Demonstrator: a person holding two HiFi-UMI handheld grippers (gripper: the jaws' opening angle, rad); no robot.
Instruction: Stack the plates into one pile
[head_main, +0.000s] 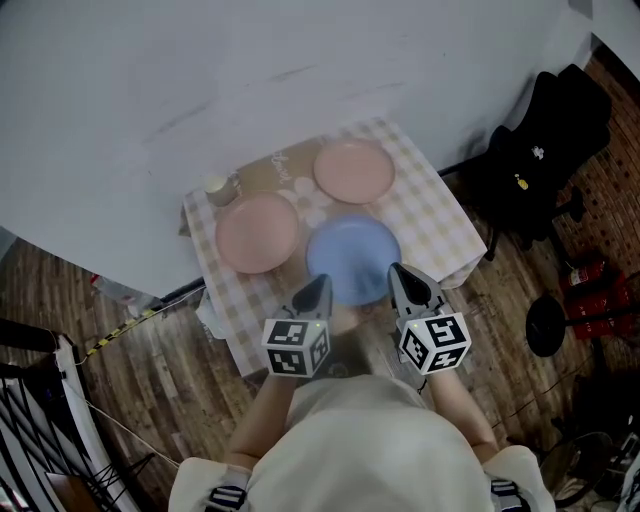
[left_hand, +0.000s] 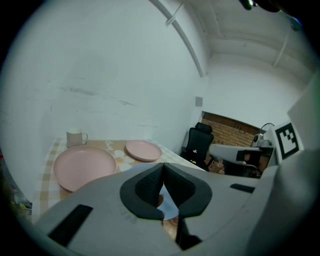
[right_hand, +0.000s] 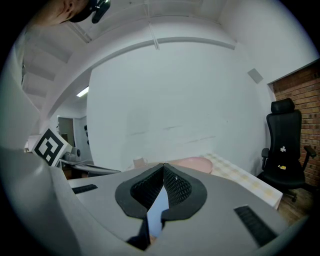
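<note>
Table, checked cloth, set against a white wall; holds three plates, all lying flat and apart, none stacked

- Blue plate: middle of the near edge
- Pink plate: left side, just beside the blue plate
- Second pink plate: by the far edge, just beyond the blue plate
- Cup: far left corner, upright
- Left claw: clenched, nothing between its jaws; at the near edge, tip toward the blue plate's near rim
- Right claw: clenched, likewise empty; at the same near rim, to the right of the left claw
- Black office chair: on the floor off the table's right edge
</note>
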